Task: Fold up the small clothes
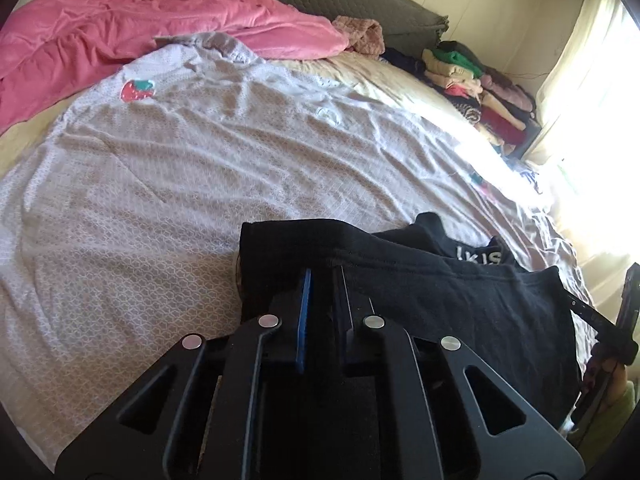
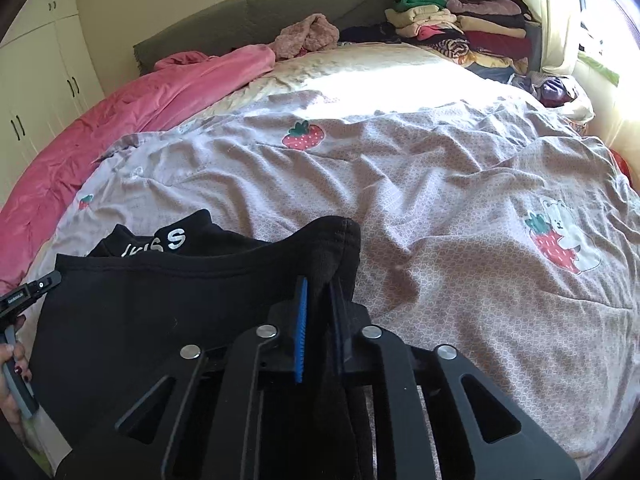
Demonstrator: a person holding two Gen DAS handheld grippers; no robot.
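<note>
Now, left gripper (image 1: 322,280): clamped on black garment (image 1: 460,300) — one corner.
Right gripper (image 2: 320,284): pinching the other corner — over bedspread (image 2: 440,200).

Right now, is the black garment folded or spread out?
Partly folded, not flat: the black garment lies bunched in layers on the bedspread, with each end pinched between the fingers of the left gripper and right gripper.

White letters stand on the neck band of the black garment (image 2: 168,320) — in the right wrist view they read "KIS S" (the first stroke partly folded away), in the left wrist view only "KIS" (image 1: 478,258). Small white print sits on the black mount (image 2: 18,300) at the left edge — too small to read.
</note>
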